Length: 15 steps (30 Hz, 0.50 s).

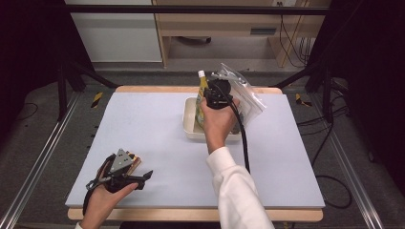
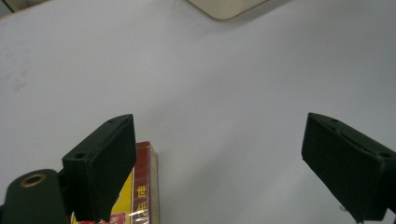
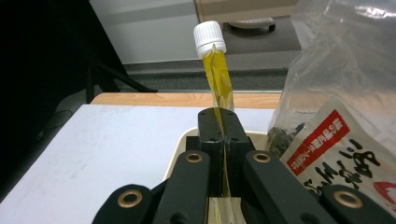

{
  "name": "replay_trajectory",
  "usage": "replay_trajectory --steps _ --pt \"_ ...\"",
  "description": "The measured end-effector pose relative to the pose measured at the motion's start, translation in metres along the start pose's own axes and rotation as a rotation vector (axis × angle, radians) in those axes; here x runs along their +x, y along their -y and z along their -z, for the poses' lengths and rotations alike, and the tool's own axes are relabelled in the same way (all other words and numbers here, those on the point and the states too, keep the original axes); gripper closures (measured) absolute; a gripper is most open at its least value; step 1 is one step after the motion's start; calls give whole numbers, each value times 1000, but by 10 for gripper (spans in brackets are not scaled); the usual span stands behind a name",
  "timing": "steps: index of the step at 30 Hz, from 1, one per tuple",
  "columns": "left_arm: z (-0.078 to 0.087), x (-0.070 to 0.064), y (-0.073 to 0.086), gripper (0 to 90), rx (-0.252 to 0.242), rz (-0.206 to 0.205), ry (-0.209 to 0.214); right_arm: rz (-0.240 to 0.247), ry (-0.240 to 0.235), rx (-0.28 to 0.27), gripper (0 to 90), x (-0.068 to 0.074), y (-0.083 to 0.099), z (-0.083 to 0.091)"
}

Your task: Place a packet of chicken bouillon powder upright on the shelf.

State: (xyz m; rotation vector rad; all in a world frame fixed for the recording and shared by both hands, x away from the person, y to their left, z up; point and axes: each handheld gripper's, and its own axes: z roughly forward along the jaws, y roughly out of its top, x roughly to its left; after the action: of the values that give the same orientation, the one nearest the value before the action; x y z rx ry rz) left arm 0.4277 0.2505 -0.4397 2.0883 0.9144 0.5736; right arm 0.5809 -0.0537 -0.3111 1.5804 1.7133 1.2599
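Yellow oil pouch (image 3: 218, 77) pinched upright over the cream tray (image 1: 189, 125).

Clenched on the pouch's flat body, the right gripper (image 1: 216, 93) held it (white screw cap (image 3: 209, 39) uppermost) above the tray at the table's far side, just beside a clear printed bag (image 3: 343, 98). Near the front edge, the left gripper (image 2: 219, 151) rested with jaws spread wide, a red-and-yellow box (image 2: 144, 191) beside one jaw.
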Motion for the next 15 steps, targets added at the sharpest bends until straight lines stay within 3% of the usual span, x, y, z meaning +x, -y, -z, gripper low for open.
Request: replay_trajectory --steps 15 --pt "-1 -1 0 98 0 -1 0 15 -25 -5 898 -3 13 -2"
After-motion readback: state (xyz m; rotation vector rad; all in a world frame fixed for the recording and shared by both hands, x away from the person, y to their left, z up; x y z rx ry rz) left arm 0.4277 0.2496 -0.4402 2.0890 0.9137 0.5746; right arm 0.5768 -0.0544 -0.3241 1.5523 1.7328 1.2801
